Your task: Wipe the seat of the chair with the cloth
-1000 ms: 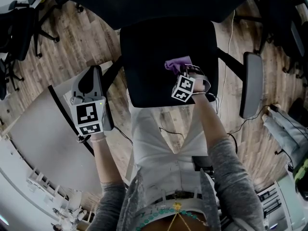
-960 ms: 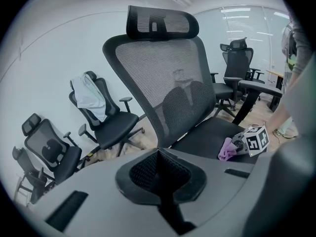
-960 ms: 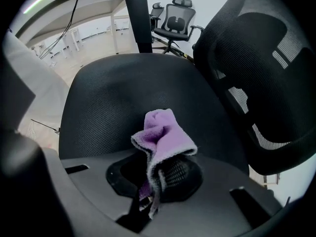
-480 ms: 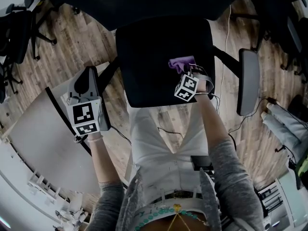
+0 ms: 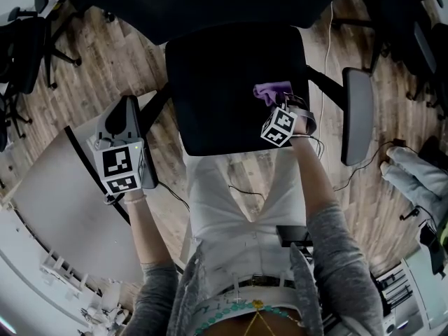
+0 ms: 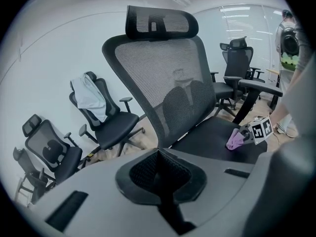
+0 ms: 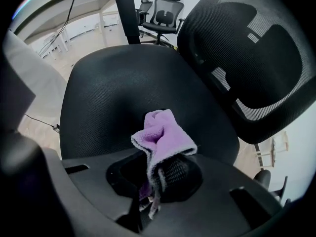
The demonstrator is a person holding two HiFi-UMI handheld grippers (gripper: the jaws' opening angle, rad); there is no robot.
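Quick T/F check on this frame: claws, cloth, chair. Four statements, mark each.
1. The right claw is shut on the purple fleecy cloth. True.
2. The left claw holds a second cloth. False: it is shut on nothing, off to the side of the chair.
3. The cloth is over the black mesh chair seat. True.
4. The chair lacks a headrest. False: a black headrest tops its mesh back.

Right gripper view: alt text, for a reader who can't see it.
The right tool is shut on a bunched purple cloth, with the chair's black seat beyond it. The mesh backrest rises at right; another office chair stands far behind.
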